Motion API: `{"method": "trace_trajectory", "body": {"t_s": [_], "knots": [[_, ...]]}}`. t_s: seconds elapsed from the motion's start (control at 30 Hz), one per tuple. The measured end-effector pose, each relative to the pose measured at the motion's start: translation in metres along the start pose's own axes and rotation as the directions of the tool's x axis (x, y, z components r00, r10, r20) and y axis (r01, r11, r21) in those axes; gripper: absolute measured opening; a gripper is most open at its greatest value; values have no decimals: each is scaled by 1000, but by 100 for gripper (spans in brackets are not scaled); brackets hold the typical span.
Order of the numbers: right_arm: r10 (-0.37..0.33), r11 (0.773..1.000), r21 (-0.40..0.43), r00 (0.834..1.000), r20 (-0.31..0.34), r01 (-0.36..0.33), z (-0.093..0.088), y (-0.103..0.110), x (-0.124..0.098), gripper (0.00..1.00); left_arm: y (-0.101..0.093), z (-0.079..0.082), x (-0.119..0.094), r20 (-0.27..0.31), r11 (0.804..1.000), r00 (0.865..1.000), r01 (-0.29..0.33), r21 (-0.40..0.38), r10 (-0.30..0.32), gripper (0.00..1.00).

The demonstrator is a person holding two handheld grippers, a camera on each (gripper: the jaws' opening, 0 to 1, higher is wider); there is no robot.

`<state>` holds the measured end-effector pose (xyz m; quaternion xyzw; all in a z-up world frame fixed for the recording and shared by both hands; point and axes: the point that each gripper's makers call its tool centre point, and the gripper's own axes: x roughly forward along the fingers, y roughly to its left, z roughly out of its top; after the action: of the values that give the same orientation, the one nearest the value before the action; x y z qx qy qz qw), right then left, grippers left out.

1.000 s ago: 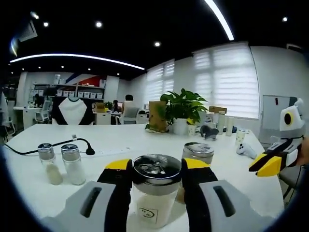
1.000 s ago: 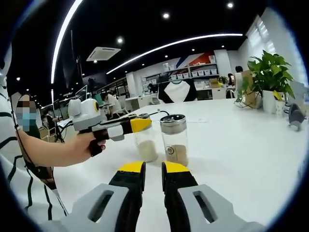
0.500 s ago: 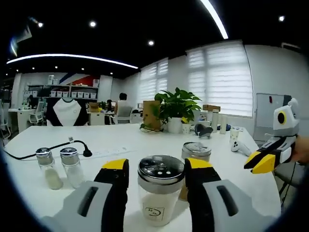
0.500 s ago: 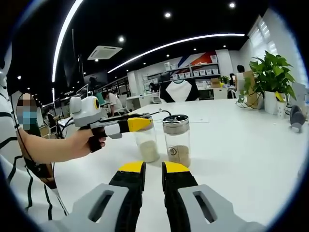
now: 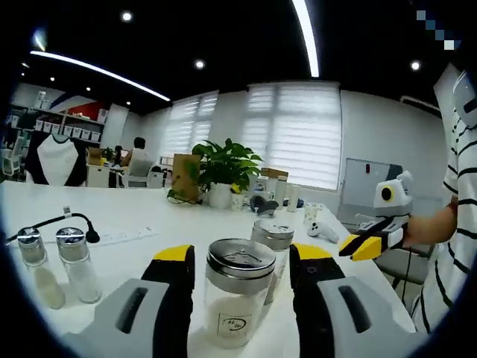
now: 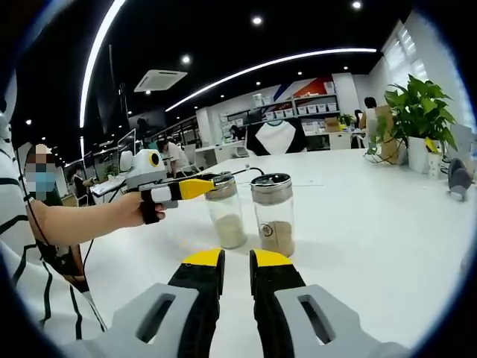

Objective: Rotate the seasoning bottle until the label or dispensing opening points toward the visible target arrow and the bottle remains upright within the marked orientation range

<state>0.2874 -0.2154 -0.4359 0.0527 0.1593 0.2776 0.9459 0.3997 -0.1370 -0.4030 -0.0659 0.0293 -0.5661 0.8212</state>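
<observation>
The seasoning bottle is clear glass with a perforated metal lid, pale powder inside and a small label facing the left gripper view. It stands upright on the white table. My left gripper is shut on it, one jaw on each side. The right gripper view shows that bottle with the left gripper at its lid, held by a person's hand. My right gripper is shut with nothing in it, low over the table and short of both bottles. It also hovers at the table's right edge.
A second bottle with brownish powder stands right beside the held one, behind it in the left gripper view. Two small shakers and a black cable lie to the left. A potted plant stands at the far edge.
The left gripper has swung round with the bottle between its jaws; the room slid left in its view while the label kept facing it. The right gripper has stayed put.
</observation>
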Motion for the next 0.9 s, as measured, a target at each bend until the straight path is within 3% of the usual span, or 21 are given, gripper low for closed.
{"method": "trace_trajectory", "body": {"t_s": [0.13, 0.43, 0.6, 0.9], "knots": [[2, 1000, -4, 1000, -3, -2, 1, 1, 1, 11, -5, -7, 7, -58, 997, 997, 59, 39, -57, 52], [11, 1000, -14, 1000, -15, -12, -1, 4, 2, 11, -3, -15, 12, -100, 995, 992, 79, 54, -74, 47], [15, 1000, -21, 1000, -20, -15, -1, 4, 4, 11, 2, -20, 11, -116, 998, 992, 53, 24, -50, 45], [15, 999, -31, 1000, -14, -16, 1, 4, 4, 11, 2, -22, 11, -120, 998, 993, 18, 56, -11, 44]]}}
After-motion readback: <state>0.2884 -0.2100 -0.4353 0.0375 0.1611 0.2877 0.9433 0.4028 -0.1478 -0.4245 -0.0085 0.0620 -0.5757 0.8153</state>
